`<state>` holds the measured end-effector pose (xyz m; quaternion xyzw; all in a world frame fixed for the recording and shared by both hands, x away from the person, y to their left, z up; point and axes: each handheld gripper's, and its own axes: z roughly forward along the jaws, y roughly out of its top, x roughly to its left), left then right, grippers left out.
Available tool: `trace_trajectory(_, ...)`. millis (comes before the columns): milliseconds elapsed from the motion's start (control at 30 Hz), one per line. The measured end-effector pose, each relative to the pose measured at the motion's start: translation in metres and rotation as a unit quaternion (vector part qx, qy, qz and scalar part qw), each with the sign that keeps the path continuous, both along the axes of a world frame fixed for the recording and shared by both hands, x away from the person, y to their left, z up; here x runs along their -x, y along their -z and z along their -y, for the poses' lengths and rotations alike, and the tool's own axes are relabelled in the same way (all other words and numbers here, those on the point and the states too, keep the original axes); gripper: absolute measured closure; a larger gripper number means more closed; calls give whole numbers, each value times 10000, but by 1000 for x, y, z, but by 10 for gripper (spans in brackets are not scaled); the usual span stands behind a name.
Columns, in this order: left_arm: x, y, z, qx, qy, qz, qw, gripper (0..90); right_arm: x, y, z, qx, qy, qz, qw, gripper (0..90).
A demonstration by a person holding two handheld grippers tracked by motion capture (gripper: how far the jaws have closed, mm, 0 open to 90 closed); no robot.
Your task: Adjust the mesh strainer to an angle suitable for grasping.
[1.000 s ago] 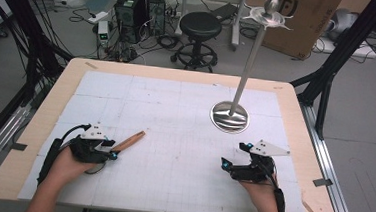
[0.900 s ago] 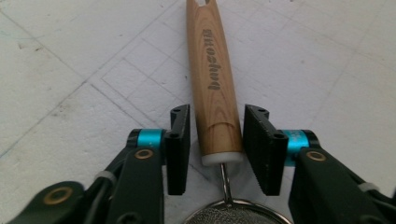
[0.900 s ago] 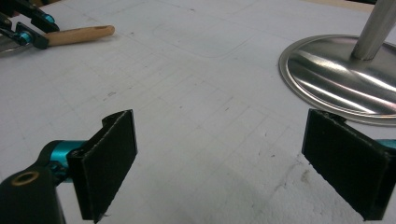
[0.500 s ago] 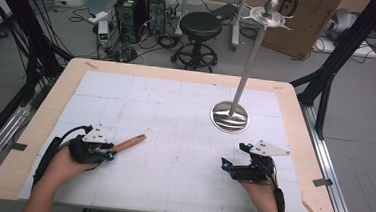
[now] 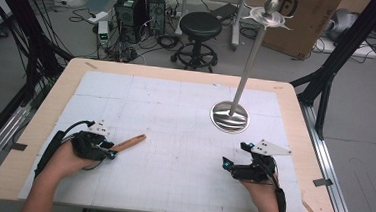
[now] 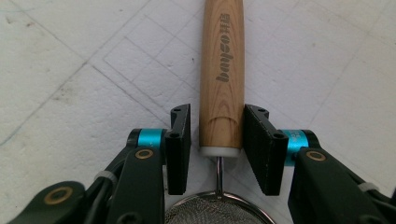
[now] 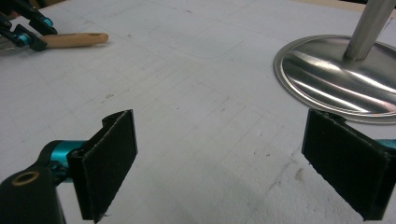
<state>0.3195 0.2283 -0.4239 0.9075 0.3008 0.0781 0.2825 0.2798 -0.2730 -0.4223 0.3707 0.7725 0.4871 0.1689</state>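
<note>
A: Wood handle, light grain with a dark printed mark along it, lies on the white gridded mat near the table's left edge, toward the near-left corner. It belongs to a wire-mesh strainer; a thin metal stem joins the handle's white-capped end to the mesh rim.

B: Left gripper?

A: It straddles the handle at the capped end. The jaws have just been opening a little. In the left gripper view a narrow gap shows between the left pad and the wood; the right pad sits at the handle's side, contact too close to call. I log it as loosely around the handle, not pinching. In the high view the left gripper sits in the person's left hand, with the handle pointing away toward the table's middle.

B: Right gripper?

A: Right gripper is spread wide, nothing between the pads, low over bare mat near the table's right edge. The high view shows it in the right hand, well apart from the strainer.

B: Other items?

A: A steel stand, round polished base and a tall slanted pole, sits right of the table's centre, just beyond the right gripper.
</note>
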Motion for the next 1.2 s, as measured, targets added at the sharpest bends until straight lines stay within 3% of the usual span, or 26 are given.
trace_trajectory(100,-6,-3,7,-220,68,-187,9996,624,-1,0,-2,6,-13,-22,10000,91)
trace_trajectory(167,-8,-6,10,-425,144,-242,9987,624,-2,0,-3,19,-38,-10,10000,91)
trace_trajectory(233,-8,-6,12,-483,137,-248,9984,628,-2,0,-4,27,-35,-39,10000,91)
trace_trajectory(367,-3,-4,10,-378,135,-85,9992,674,-2,0,-4,25,-35,-31,10000,91)
trace_trajectory(433,-2,-3,7,-217,154,-17,9996,677,-3,1,-5,41,-17,-63,10000,91)
trace_trajectory(633,-1,-1,2,-44,224,11,9997,686,-4,2,-5,79,-34,-91,9999,91)
trace_trajectory(667,-2,-4,-1,212,307,13,9993,702,-4,3,-5,72,-30,-92,9999,92)
trace_trajectory(733,-1,-6,-2,275,358,4,9990,704,-4,4,-5,77,-40,-107,9999,92)
trace_trajectory(900,-1,-2,1,113,289,-58,9995,695,-4,5,-5,106,-50,-125,9999,92)
trace_trajectory(967,-1,-2,4,-70,368,12,9993,689,-3,5,-5,104,-63,-117,9999,92)
trace_trajectory(1200,0,-4,10,-341,285,118,9989,618,-2,5,-5,91,-59,-121,9999,92)
